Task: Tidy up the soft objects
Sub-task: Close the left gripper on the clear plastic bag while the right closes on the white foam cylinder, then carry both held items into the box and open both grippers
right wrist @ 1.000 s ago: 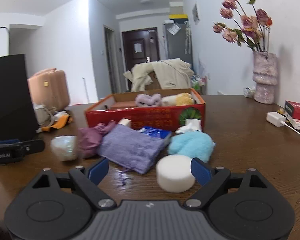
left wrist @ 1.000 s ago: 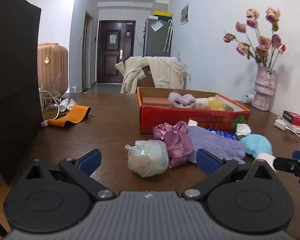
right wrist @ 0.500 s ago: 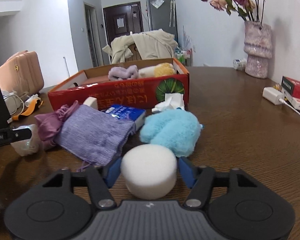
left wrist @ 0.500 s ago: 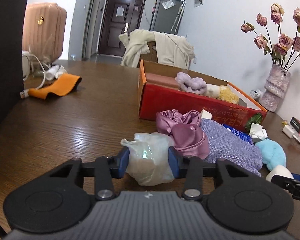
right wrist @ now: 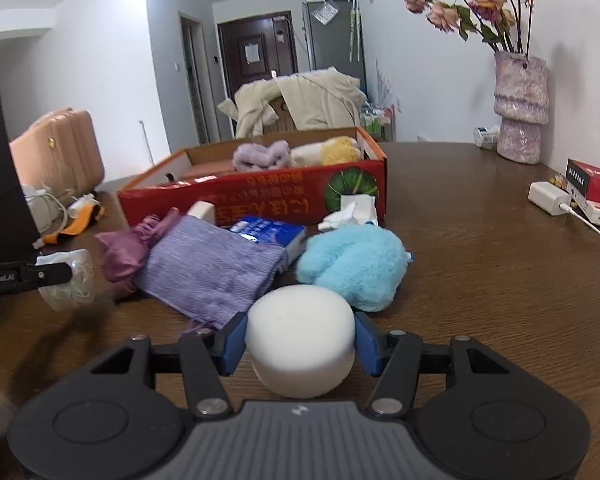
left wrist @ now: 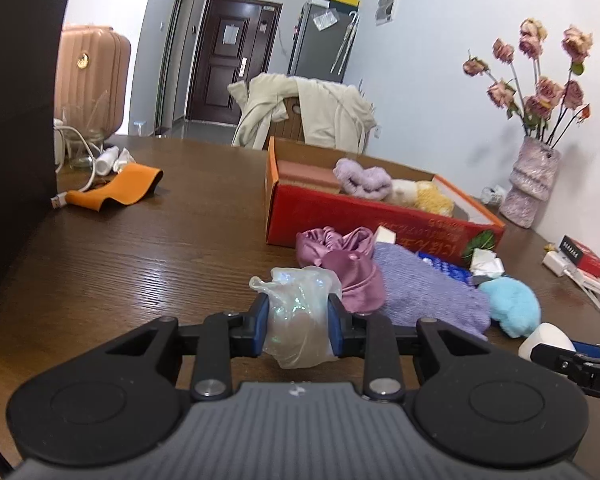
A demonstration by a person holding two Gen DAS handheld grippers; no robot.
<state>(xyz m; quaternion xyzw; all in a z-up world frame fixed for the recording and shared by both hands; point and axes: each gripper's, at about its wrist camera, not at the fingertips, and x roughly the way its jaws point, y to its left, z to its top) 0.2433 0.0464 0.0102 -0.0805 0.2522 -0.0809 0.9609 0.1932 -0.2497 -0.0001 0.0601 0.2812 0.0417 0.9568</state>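
The left tongs (left wrist: pixel 296 318) grip a crumpled translucent plastic bag (left wrist: pixel 298 316) between their blue pads, the bag bulging above and below them. The right tongs (right wrist: pixel 300 338) clamp a round white sponge (right wrist: pixel 300 338) from both sides. Both items sit low over the brown wooden desk (left wrist: pixel 140 256). Just beyond the bag lie a pink satin pouch (left wrist: pixel 340 268), touching a lavender knit pouch (left wrist: pixel 428 292), with a fluffy blue puff (right wrist: pixel 352 264) beside it, right behind the sponge. Farther back stands a red cardboard box (right wrist: pixel 260 204) holding a purple scrunchie (right wrist: pixel 262 156) and a yellow-and-cream plush item (right wrist: pixel 328 152).
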